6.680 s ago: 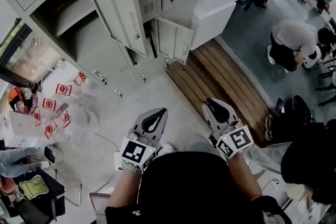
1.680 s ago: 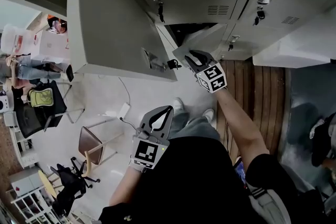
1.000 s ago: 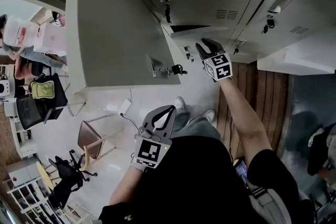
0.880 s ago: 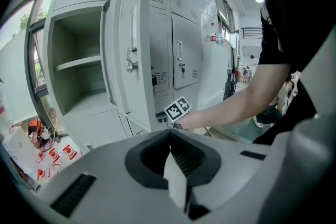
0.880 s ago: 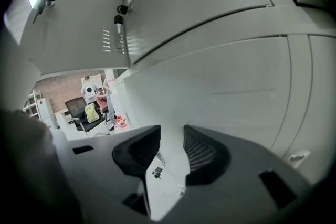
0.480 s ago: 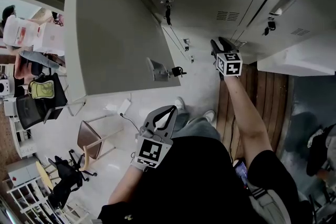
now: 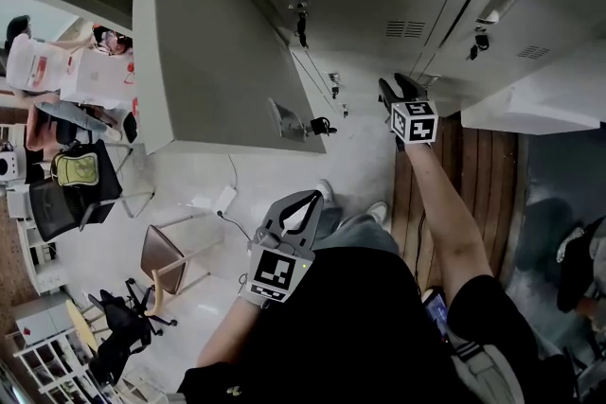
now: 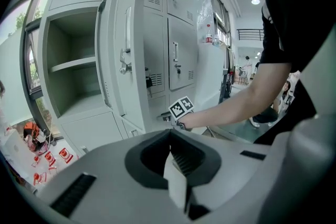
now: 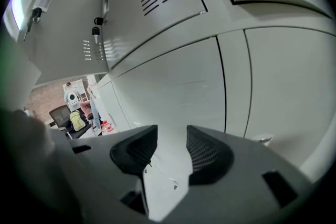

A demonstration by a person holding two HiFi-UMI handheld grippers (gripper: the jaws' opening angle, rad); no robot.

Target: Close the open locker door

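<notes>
A tall grey locker door (image 7: 218,52) stands swung wide open at the left, with a key in its lock (image 7: 317,125). In the left gripper view the same door (image 8: 128,50) stands beside its empty compartment (image 8: 73,71). My right gripper (image 7: 398,87) reaches low against the small bottom locker door (image 7: 365,76), which lies flush with its neighbours. Its jaws (image 9: 170,139) stand a little apart, empty, close to that door's flat face (image 9: 173,86). My left gripper (image 7: 311,197) hangs by my waist, shut on nothing (image 8: 170,141).
A wooden slat platform (image 7: 464,175) runs along the lockers at the right, beside a white cabinet (image 7: 540,99). A brown chair (image 7: 166,260) and a power adapter with cable (image 7: 222,199) are on the floor at the left. People stand at a table (image 7: 66,71) at far left.
The small bottom door, ajar 1.7 s ago, has swung flush while my right gripper moved right with it. The left gripper and the tall door have not moved.
</notes>
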